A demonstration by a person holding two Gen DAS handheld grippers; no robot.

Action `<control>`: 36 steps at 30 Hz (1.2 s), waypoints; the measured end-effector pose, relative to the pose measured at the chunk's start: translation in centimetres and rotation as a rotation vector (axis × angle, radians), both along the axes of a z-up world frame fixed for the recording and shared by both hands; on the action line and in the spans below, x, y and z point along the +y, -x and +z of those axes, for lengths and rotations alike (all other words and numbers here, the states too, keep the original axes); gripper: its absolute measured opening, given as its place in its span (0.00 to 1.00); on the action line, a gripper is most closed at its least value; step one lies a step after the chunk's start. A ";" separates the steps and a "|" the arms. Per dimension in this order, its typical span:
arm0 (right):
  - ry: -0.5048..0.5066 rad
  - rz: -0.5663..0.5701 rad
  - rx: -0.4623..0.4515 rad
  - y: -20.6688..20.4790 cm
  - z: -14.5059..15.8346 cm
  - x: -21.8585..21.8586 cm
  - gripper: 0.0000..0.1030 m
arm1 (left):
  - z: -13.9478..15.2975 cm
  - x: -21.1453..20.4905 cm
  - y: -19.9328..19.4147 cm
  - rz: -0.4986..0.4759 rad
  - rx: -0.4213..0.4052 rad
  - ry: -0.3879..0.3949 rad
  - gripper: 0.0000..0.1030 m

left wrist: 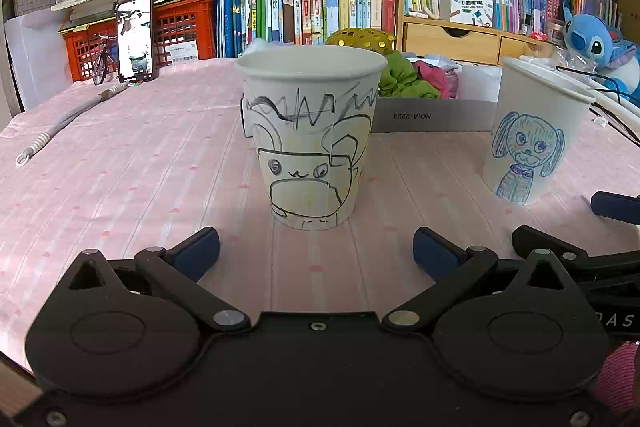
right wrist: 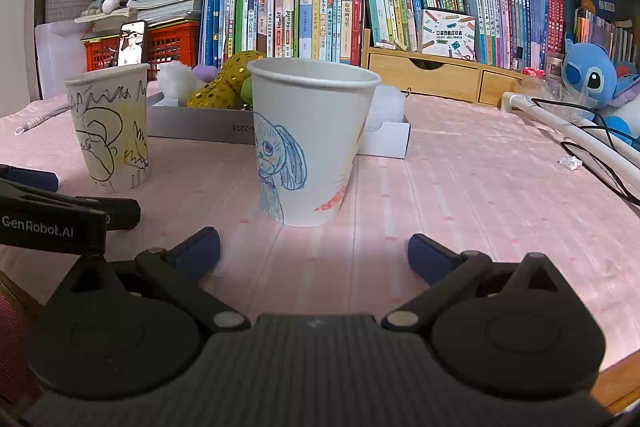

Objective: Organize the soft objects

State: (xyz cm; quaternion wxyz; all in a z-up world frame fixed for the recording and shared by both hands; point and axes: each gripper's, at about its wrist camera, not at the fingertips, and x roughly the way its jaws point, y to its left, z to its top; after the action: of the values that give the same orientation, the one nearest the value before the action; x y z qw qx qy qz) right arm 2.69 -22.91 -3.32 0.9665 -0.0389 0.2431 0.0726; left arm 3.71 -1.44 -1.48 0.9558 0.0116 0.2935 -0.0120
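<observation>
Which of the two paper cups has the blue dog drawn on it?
The cup in front of the right tool: the blue-dog cup. The other cup, before the left tool, has black-outlined drawings.

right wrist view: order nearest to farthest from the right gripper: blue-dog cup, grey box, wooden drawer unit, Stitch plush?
From the right gripper, jaws open:
1. Blue-dog cup, straight ahead, just beyond the jaws.
2. Grey box, behind the cup, slightly left, holding soft toys.
3. Wooden drawer unit and Stitch plush, both far back on the right; too close to call.
</observation>
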 end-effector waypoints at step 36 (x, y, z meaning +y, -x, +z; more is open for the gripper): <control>-0.002 0.001 0.002 -0.1 -0.1 0.0 1.00 | 0.3 -0.1 -0.1 0.000 -0.011 -0.002 1.00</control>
State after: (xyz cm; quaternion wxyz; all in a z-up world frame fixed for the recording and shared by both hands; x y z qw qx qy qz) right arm 2.75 -22.91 -3.41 0.9662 -0.0381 0.2442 0.0735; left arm 3.77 -1.51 -1.21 0.9573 0.0126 0.2885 -0.0119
